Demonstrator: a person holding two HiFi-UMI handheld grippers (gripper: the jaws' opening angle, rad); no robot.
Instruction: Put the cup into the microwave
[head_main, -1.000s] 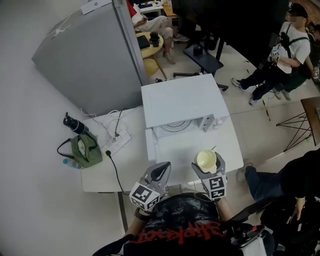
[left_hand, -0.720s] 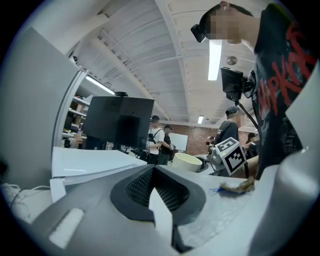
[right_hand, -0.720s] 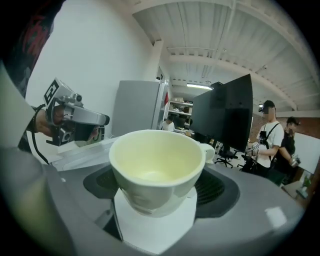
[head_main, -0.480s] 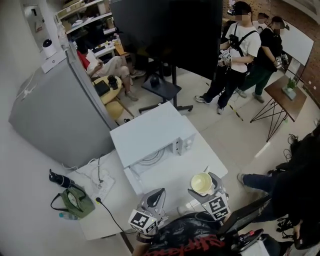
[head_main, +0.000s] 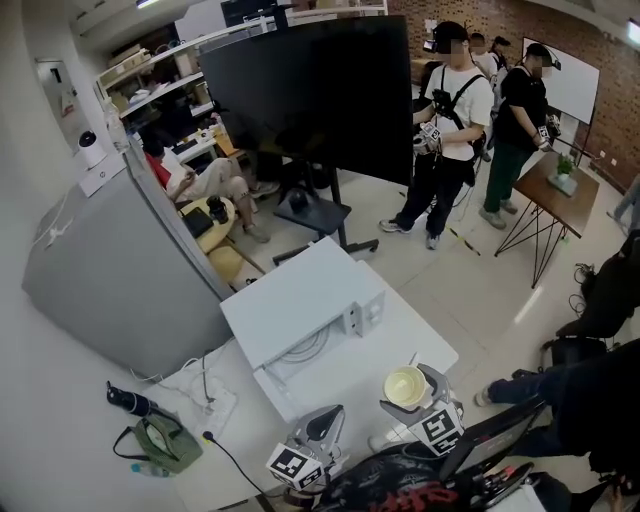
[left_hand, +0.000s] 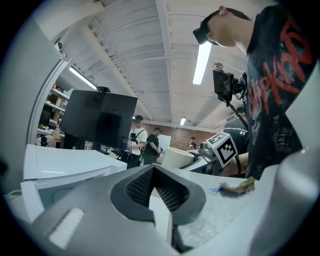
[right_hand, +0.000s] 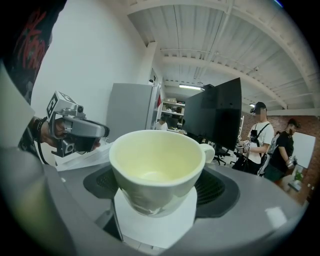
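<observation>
Right gripper view: right tool (right_hand: 156, 172) pinches upright cup (right_hand: 150, 150) between its jaws; left tool (left_hand: 159, 186) pressed together.

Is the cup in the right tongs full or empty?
Empty: the cup, held upright in the right tongs, shows its bare pale bottom, no liquid.

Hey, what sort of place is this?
Probably a research lab or workshop rather than a kitchen. There is a large black screen on a stand, shelves crowded with equipment, and people standing about in strap harnesses.

Upright cup (right_hand: 156, 165) in hand-held gripper (right_hand: 157, 196)
</observation>
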